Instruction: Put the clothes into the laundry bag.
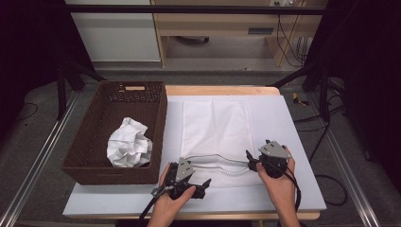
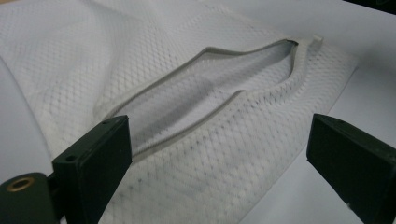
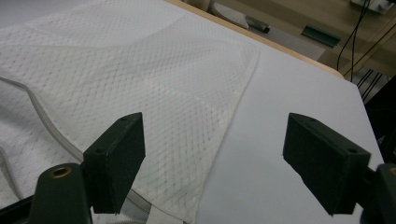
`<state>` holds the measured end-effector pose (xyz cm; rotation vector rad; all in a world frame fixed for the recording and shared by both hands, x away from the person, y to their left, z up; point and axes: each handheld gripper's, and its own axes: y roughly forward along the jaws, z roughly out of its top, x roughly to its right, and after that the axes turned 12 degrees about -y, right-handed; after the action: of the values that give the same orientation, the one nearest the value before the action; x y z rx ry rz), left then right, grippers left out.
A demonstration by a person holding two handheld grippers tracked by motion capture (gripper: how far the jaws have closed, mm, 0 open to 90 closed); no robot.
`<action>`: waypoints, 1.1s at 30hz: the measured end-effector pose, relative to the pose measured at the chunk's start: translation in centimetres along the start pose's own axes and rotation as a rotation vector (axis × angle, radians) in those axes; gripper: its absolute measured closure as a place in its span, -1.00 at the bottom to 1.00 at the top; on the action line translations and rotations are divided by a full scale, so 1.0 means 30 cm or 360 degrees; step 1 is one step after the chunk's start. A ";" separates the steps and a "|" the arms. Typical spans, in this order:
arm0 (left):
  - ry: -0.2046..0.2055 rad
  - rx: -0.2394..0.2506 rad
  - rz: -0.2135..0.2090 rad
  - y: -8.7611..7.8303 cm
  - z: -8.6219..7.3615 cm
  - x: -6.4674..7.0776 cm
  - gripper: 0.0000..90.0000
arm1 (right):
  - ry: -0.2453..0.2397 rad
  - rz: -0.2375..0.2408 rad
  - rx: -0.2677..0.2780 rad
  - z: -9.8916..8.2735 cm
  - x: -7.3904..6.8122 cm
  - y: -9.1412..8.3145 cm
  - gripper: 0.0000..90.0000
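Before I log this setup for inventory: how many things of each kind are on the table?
Mesh bag: 1
Wicker basket: 1
Crumpled white garment in the basket: 1
Grippers, left and right, both open: 2
Total: 5

Mesh bag (image 1: 215,135): white, diamond net pattern, pale grey trim round its opening. My left gripper (image 1: 201,186) and right gripper (image 1: 249,158): black jaws, grey top plates. Basket (image 1: 90,137): dark brown weave; crumpled cloth (image 1: 128,144) in it white. Table mat (image 1: 293,142) pale blue-grey, tabletop edge (image 1: 217,90) light wood
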<state>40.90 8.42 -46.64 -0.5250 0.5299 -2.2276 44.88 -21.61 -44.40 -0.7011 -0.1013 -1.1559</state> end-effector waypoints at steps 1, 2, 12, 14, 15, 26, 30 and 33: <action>0.0000 0.0000 0.0000 0.000 0.000 0.000 -0.84 | -0.0007 -0.0005 -0.0002 0.002 -0.006 -0.002 -0.53; -0.0014 0.0008 0.0004 -0.005 -0.008 -0.001 -0.84 | -0.0007 -0.0005 -0.0002 0.002 -0.006 -0.002 -0.53; 0.0037 0.0036 -0.0019 -0.025 0.009 0.011 -0.83 | -0.0085 0.0023 -0.0021 0.006 -0.025 -0.004 -0.42; 0.0030 0.0035 -0.0020 -0.026 0.007 0.008 -0.83 | -0.0109 0.0030 -0.0026 0.006 -0.029 -0.004 -0.37; 0.0030 0.0035 -0.0020 -0.026 0.007 0.008 -0.83 | -0.0109 0.0030 -0.0026 0.006 -0.029 -0.004 -0.37; 0.0038 0.0041 0.0051 -0.033 -0.003 -0.010 -0.80 | -0.0188 0.0163 0.0076 0.023 -0.065 -0.030 0.03; 0.0019 0.0045 0.0076 -0.029 0.000 -0.022 -0.76 | -0.0245 0.0224 0.0075 0.027 -0.085 -0.021 0.13; -0.0004 0.0044 0.0074 -0.031 0.001 -0.026 -0.75 | -0.0283 0.0248 0.0068 0.031 -0.095 -0.017 0.20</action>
<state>40.85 9.57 -46.29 -0.4961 0.5046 -2.1869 43.49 -18.91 -44.65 -0.7597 -0.2166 -0.9389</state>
